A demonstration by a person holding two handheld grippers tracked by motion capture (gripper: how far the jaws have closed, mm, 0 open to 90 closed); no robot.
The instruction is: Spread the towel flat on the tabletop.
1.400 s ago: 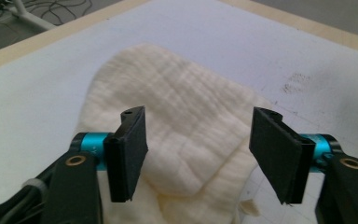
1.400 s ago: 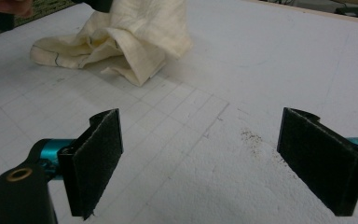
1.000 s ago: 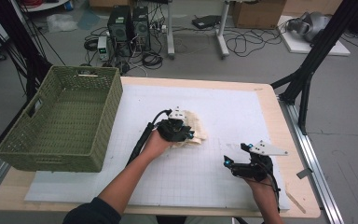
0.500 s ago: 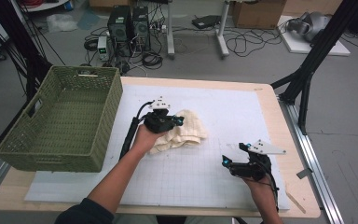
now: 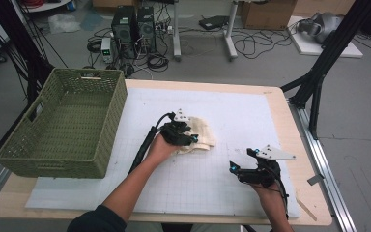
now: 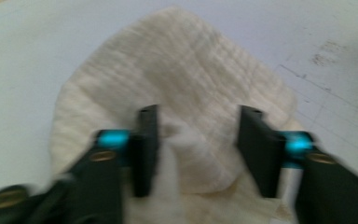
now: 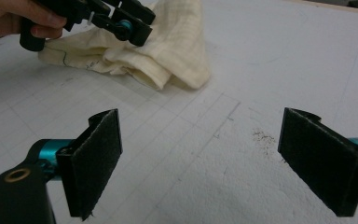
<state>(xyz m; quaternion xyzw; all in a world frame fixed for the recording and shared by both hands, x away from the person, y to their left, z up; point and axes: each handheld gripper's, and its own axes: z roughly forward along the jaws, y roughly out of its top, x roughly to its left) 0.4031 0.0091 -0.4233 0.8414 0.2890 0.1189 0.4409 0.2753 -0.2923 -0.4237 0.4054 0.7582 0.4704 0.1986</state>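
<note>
The cloth (image 5: 200, 135) is cream-coloured, a thin woven fabric with a faint crinkled grid texture. It lies crumpled in a loose, rounded heap on the white gridded mat, near the middle of the desk (image 5: 280, 104), well to the right of the green wicker basket (image 5: 63, 125). Its folds bunch up unevenly, with one rounded lobe (image 7: 182, 51) hanging toward the desk's near edge.
</note>
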